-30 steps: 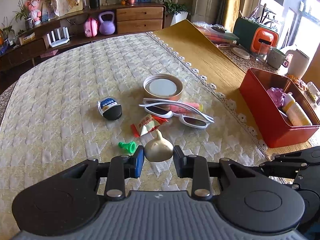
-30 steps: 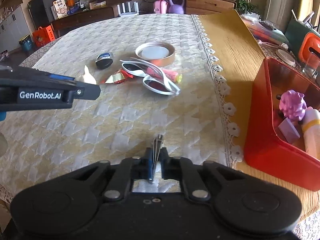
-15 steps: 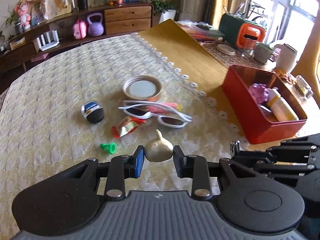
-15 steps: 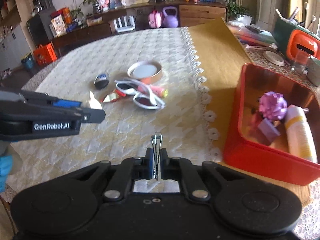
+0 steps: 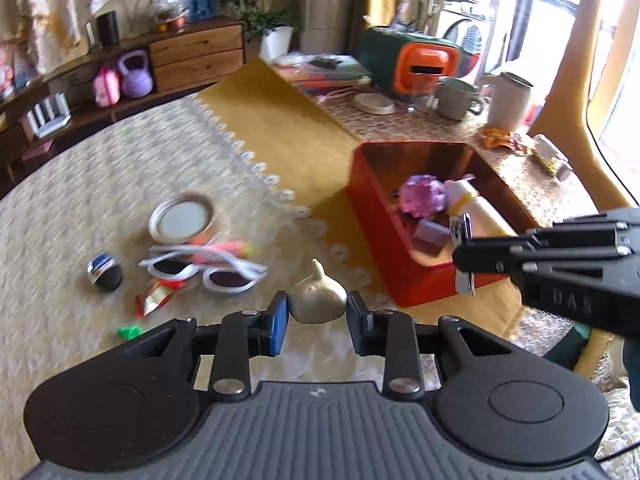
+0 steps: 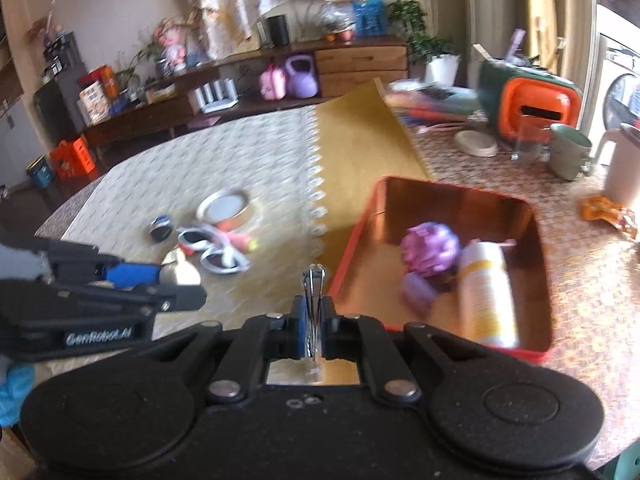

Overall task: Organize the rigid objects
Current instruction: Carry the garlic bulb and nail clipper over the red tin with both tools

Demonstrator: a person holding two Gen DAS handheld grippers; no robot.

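Both grippers loaded and up over the tabletop, heading for the red box point(image 5: 374, 240) near the right edge. Left gripper point(image 5: 318, 312): jaws partly closed, clamped on the garlic point(image 5: 318, 298), pads against both its sides. Right gripper point(image 6: 314, 320): jaws nearly together, pinching a thin metal clipper point(image 6: 313, 292) upright, just short of the box's near-left corner. Progress, by the look of it: roughly a third in, nothing finished. Already in the box, three: one purple ball point(image 6: 430, 248), one purple block point(image 6: 416, 294), one white-and-yellow bottle point(image 6: 486, 292). In the air, two: one garlic, one clipper. Left on the cloth toward the middle of the tabletop, six or so, all clustered: one round lid point(image 5: 182, 222), one pair of white sunglasses point(image 5: 206, 272), one pink-and-yellow thing point(image 5: 230, 247) tucked under them, too blurred to name, one small dark blue-topped piece point(image 5: 104, 274), one red-and-gold wrapper point(image 5: 154, 298), one little green piece point(image 5: 129, 332) nearest the front edge. Far-right clutter of mugs and a green-orange case likely not part of the job. Next call: both drops into the box, then back for the cluster.
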